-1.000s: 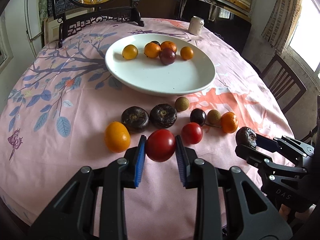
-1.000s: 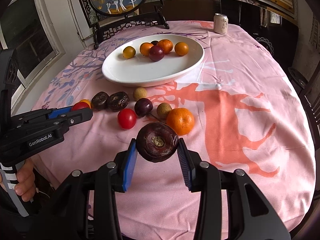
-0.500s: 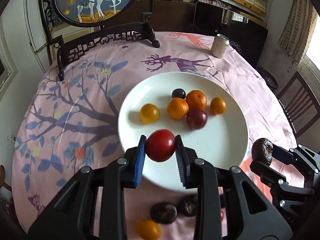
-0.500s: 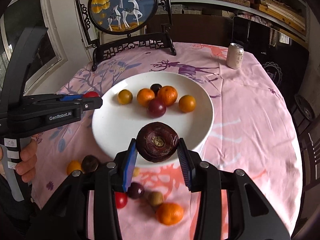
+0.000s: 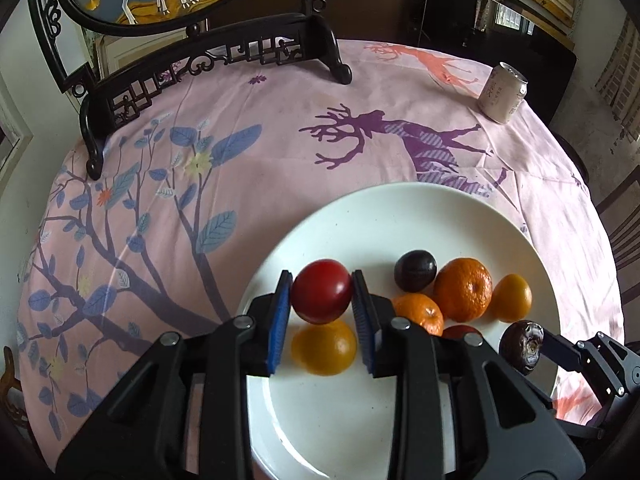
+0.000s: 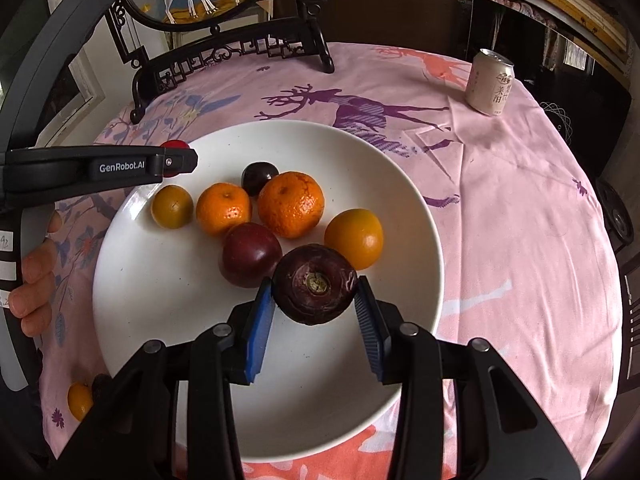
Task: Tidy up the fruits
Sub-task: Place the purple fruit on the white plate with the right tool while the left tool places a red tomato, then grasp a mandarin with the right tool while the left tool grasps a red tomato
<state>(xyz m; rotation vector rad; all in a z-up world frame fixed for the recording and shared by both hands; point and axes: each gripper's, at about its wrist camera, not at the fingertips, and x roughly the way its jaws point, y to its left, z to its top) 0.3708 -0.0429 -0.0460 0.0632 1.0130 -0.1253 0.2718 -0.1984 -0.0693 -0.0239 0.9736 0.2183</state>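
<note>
My left gripper (image 5: 322, 300) is shut on a red tomato (image 5: 321, 290) and holds it over the left part of the white plate (image 5: 360, 216). My right gripper (image 6: 314, 304) is shut on a dark purple wrinkled fruit (image 6: 314, 284) over the plate (image 6: 360, 148). The plate holds two oranges (image 6: 291, 204), two yellow fruits (image 6: 354, 238), a dark plum (image 6: 259, 176) and a red plum (image 6: 251, 254). The right gripper with its dark fruit (image 5: 522, 346) shows in the left wrist view. The left gripper's arm (image 6: 100, 168) shows in the right wrist view.
A drink can (image 6: 489, 82) stands at the back right of the pink tablecloth. A dark carved stand with a round painted panel (image 6: 224, 54) stands at the back. A yellow fruit (image 6: 79, 400) and a dark fruit lie on the cloth at lower left.
Both grippers have moved forward and down over the plate, each still holding its fruit. The plate and its fruits now appear much closer.
</note>
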